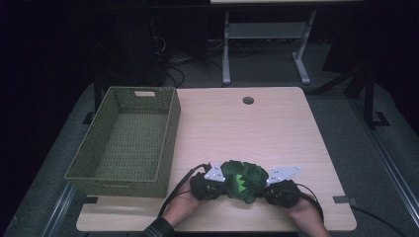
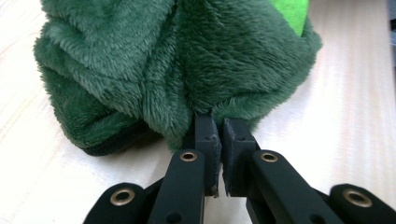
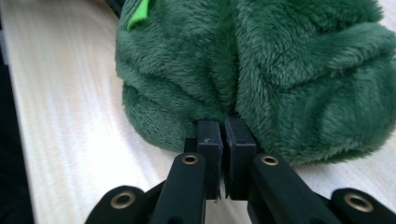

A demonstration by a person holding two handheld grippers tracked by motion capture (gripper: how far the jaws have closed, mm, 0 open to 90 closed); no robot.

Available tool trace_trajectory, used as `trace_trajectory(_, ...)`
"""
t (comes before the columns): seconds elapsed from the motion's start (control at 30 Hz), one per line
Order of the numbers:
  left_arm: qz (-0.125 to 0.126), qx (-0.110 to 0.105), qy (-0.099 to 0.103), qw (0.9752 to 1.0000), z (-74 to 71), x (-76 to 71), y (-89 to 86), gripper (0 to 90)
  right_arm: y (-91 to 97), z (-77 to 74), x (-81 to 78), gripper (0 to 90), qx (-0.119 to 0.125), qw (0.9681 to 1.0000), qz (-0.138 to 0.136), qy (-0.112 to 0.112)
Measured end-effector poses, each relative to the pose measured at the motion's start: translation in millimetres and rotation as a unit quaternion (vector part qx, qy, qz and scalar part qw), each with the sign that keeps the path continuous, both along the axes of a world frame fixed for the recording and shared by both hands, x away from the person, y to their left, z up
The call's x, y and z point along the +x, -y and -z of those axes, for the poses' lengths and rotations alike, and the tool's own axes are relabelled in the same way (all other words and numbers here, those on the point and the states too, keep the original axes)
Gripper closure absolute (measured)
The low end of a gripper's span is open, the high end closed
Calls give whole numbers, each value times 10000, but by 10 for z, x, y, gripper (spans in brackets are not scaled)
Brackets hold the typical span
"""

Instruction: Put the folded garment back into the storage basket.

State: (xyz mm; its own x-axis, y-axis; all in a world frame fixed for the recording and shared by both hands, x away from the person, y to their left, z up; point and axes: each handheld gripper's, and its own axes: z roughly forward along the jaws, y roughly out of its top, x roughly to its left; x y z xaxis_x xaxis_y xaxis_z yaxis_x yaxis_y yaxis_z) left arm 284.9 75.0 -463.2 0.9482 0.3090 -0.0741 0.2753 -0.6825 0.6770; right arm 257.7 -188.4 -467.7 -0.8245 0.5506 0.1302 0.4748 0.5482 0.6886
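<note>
Item 1. Green plush garment (image 1: 244,180): dark green fleece, bunched into a rounded heap with a bright lime patch at its centre. Location: near edge of the desk (image 1: 276,128), at about 6 o'clock from the desk's middle, resting on the pale wood surface. In the left gripper view the heap (image 2: 177,70) fills the upper half, with a lime corner at 1 o'clock and a dark hem at 8 o'clock lying on the desk. In the right gripper view the same fleece (image 3: 261,74) shows a small lime tab at 11 o'clock.

Item 2. Left tool (image 1: 213,181): sits at 9 o'clock of the heap, grey three-cornered plate on top, cable trailing toward the basket. Jaws clenched on a fold of the fleece; pads (image 2: 208,135) nearly meet with pile pinched between them.

Item 3. Right tool (image 1: 274,186): sits at 3 o'clock of the heap, grey plate on top. Jaws likewise clenched on a fold; pads (image 3: 208,137) close together at the fleece's lower edge.

Item 4. Woven basket (image 1: 170,133): olive green, rectangular, open top, handle slot in the far wall. Location: left part of the desk, at 10 o'clock from the heap, well apart from it.

Item 5. Round cable hole (image 1: 248,100): far edge of the desk, 12 o'clock from the heap.
</note>
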Motion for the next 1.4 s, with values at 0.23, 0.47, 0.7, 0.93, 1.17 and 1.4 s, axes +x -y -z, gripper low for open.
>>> trace_trajectory(0.23, -77, -236, -285, 9993, -59, 0, -58, 735, 26, -18, -10, 784, 94, 9999, 72, -41)
trace_trajectory(0.47, -94, -410, -265, 9988, -232, -134, -169, 606, 126, -162, -155, 661, 260, 9996, 102, 36)
trace_trajectory(0.7, -44, -397, -191, 9990, -346, -261, -250, 680, 263, -280, -295, 723, 459, 9986, 194, 173)
trace_trajectory(0.93, -126, -487, -4, 9987, -522, -140, -153, 838, 211, -420, -162, 868, 646, 9972, 224, 304)
trace_trajectory(1.17, -369, 13, -144, 9992, -258, 124, 49, 896, 14, -183, 73, 899, 120, 9997, 205, 6)
trace_trajectory(1.4, -469, 240, -178, 9985, -89, 212, 87, 898, -21, -48, 118, 900, 70, 9997, 154, -164)
